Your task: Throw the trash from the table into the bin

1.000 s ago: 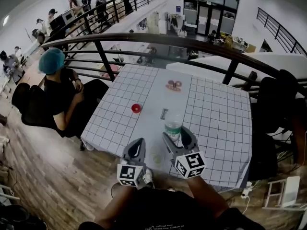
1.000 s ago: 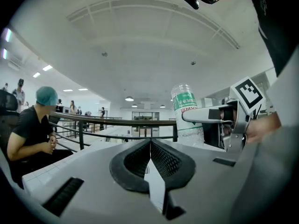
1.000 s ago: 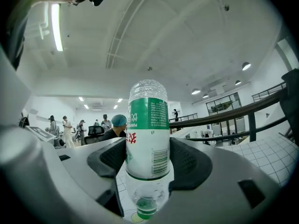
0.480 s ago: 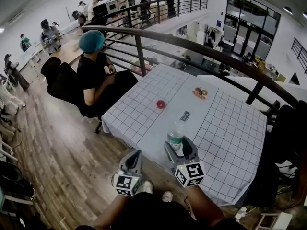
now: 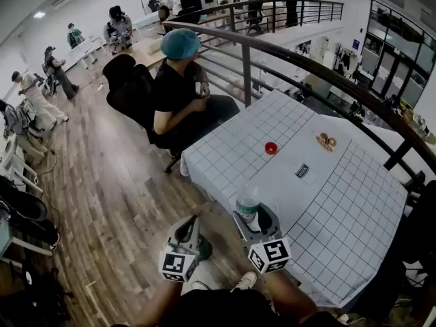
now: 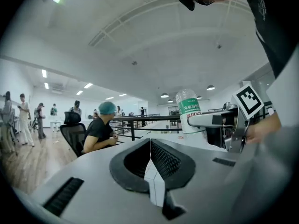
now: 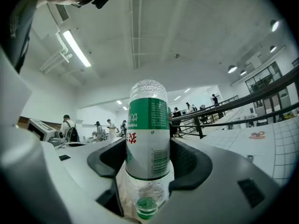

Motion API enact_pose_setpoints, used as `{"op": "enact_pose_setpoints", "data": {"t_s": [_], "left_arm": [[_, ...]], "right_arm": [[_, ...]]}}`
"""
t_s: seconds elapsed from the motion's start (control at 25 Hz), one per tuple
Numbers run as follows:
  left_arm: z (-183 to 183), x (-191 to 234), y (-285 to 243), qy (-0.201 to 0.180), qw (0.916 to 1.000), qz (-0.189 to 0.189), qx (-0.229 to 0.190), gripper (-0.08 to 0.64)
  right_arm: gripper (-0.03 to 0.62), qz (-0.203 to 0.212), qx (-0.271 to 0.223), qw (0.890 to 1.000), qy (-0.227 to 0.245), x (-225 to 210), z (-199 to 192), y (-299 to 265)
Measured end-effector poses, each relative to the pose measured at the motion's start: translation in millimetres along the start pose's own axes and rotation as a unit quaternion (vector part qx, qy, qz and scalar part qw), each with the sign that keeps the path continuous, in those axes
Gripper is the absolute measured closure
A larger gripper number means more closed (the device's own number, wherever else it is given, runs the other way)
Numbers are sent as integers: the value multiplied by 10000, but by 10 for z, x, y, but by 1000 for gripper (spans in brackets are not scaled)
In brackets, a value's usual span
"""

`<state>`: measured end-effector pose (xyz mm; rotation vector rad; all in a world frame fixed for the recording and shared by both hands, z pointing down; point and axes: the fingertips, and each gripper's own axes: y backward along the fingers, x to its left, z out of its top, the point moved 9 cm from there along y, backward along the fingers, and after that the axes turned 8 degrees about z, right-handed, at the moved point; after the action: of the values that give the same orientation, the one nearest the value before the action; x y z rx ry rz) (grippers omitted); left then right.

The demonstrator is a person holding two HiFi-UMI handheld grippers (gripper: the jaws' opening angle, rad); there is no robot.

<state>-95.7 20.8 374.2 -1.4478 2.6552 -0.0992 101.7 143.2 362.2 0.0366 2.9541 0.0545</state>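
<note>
A clear plastic bottle [image 5: 247, 201] with a green label is clamped between the jaws of my right gripper [image 5: 256, 218], just off the near edge of the grid-cloth table [image 5: 340, 203]. In the right gripper view the bottle [image 7: 148, 134] fills the middle, pressed from both sides by the right gripper [image 7: 148, 158], green cap toward the camera. My left gripper [image 5: 185, 227] hangs over the wooden floor, shut and empty; its pads meet in the left gripper view [image 6: 150, 146], where the bottle [image 6: 188, 111] shows at the right. On the table lie a red cap [image 5: 271, 148], a small dark wrapper [image 5: 301, 171] and a brownish snack [image 5: 326, 142].
A person in a teal cap [image 5: 178, 80] sits on a black chair [image 5: 129, 87] at the table's far left corner. A black railing [image 5: 327, 73] runs behind the table. Wooden floor [image 5: 116, 196] spreads to the left, with more people and desks far off.
The view has swung left: the table has slid to the right and wooden floor now lies under both grippers. The right gripper still holds the bottle; the left stays shut.
</note>
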Motion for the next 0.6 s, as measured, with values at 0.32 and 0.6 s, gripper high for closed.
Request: {"op": "enact_pose_setpoints", "data": {"t_s": [0.32,0.6], "left_arm": [[-422,771,544,330,9954,863,249,537],[-828,1374,1068,734,9846,1484,556,537]], "right_arm": [[287,967,358,9947,22,639,-407,-615],[286,1509,833,9850,-105,1283,-778,-1017]]}}
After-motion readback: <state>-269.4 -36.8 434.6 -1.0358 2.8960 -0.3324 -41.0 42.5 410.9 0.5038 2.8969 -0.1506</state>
